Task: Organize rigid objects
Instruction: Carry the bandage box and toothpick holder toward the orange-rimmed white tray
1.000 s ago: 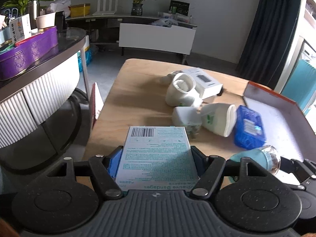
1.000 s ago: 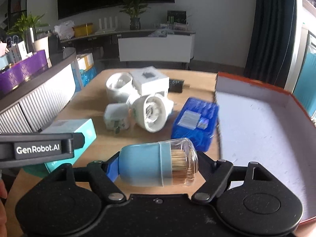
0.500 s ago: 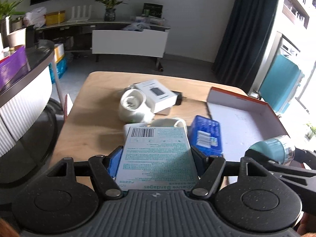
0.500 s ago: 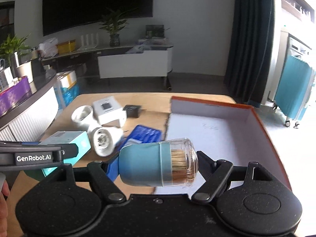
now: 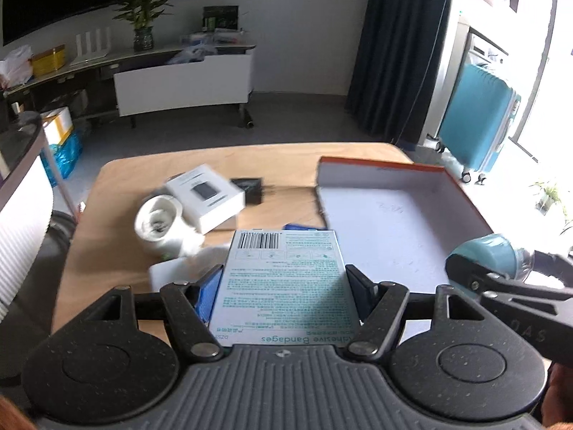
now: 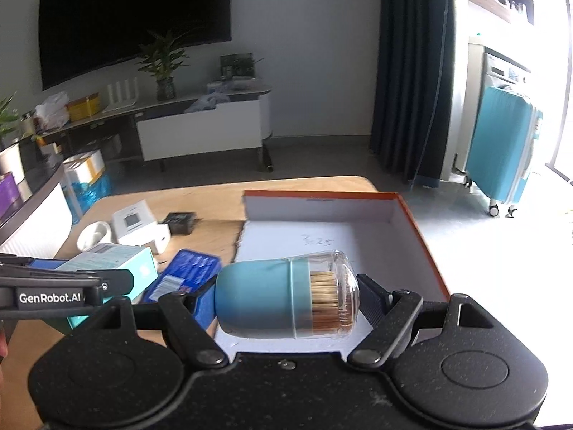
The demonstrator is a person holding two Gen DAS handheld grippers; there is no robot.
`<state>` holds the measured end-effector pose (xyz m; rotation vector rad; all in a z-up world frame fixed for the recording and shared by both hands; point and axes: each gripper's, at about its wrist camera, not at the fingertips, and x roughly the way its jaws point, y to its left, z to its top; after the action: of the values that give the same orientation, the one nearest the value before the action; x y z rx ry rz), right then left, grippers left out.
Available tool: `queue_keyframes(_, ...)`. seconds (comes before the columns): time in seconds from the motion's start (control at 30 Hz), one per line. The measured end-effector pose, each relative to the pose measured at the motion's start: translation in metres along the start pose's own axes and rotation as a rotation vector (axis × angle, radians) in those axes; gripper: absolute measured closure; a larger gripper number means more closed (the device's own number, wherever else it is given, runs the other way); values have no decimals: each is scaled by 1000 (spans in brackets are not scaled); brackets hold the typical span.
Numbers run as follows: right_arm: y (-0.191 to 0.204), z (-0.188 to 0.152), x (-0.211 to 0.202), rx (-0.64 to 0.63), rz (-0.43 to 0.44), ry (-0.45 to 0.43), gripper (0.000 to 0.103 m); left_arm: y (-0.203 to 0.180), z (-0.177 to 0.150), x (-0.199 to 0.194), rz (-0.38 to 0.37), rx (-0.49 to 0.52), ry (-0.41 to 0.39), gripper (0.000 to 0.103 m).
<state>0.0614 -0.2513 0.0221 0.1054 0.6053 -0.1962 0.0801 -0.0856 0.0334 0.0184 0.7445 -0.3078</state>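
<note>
The left hand-held gripper (image 5: 283,286) clamps an adhesive bandages box (image 5: 284,283) flat between its jaws, barcode end forward, over the table's (image 5: 118,193) near edge. Ahead and rightward lies the open orange-rimmed box lid (image 5: 379,168), at the table's right edge. The right hand-held gripper (image 6: 286,297) is the nearer one: it grips a blue toothpick jar (image 6: 286,297) end to end, long axis crosswise, already above the lid's near edge.
</note>
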Motion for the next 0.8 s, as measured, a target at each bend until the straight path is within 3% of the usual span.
queue_keyframes(0.33,-45,8,5,30,-41,-22,10,-45,9,20,-49,-9,-15,32)
queue_keyframes(0.8,-68,26,24,32,-38,-25,10,-57,22,33,-45,-18,-9,32)
